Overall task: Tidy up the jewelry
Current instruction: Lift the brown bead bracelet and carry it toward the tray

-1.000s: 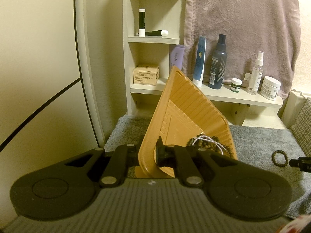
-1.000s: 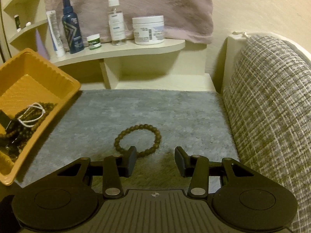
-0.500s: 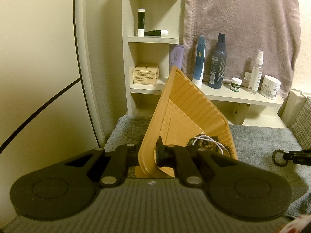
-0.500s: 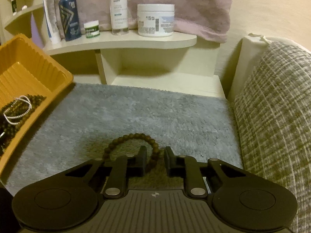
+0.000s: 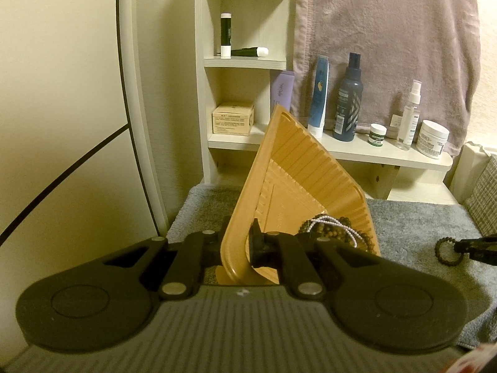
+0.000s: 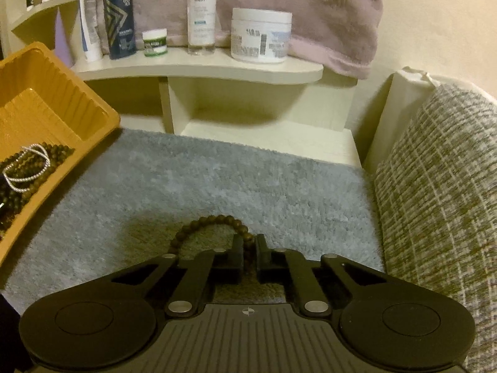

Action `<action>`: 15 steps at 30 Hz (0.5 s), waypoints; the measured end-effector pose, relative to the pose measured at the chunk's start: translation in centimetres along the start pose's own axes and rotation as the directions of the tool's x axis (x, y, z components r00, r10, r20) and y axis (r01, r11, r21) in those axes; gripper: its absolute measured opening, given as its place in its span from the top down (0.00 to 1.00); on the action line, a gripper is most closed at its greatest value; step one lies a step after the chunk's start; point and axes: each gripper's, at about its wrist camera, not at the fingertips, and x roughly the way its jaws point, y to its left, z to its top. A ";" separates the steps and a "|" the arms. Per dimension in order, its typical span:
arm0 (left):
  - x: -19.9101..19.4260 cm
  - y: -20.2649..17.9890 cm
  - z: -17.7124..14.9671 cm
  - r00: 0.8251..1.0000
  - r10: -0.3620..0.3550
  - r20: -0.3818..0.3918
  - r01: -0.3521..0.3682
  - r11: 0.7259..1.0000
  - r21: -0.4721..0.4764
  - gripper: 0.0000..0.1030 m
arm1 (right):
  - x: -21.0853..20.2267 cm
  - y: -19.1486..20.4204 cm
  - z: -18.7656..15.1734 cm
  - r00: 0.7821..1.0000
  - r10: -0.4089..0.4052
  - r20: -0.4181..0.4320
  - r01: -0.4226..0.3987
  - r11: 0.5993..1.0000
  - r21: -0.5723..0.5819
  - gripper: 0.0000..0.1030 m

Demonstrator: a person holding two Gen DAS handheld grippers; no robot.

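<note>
Change from earlier frames: the fingers of the right gripper, seen wide apart one second ago, are now drawn together on the near side of the beaded bracelet; the shelf items are seen larger and higher in the right wrist view.
Left gripper: unchanged; its fingers are clamped on the near wall of the orange tray, which is held tilted at the centre of the left wrist view.
Grey mat: one, filling the middle of the right wrist view; the bracelet lies on it at lower centre.
Towel: one, mauve, hung at upper right behind the shelf.
Cushion: one, checked weave, at the right edge.
Shelf: five containers are counted on it in the right wrist view: a tube, a dark bottle, a small green-labelled jar, a clear spray bottle, a white jar.
Tray contents: a heap of dark bead strands with one white bead strand on top, at the left edge; the number of dark strands cannot be told.
Obstruction: the bracelet's near arc is hidden by the gripper fingers.
</note>
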 end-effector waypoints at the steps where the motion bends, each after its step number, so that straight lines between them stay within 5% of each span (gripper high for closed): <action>1: 0.0 0.0 0.0 1.000 0.000 0.000 0.000 1.000 0.000 0.92 | -0.4 0.2 0.1 1.000 -0.001 0.009 0.001 1.000 -0.007 0.93; 9: 0.0 0.1 0.0 1.000 -0.003 -0.001 0.003 1.000 -0.005 0.92 | -4.2 2.9 2.7 0.993 0.049 0.109 -0.038 0.994 -0.098 0.93; 15: 0.2 0.5 -0.1 1.000 -0.011 -0.008 0.011 1.000 -0.025 0.92 | -7.7 6.0 5.7 0.970 0.162 0.179 -0.134 0.978 -0.157 0.93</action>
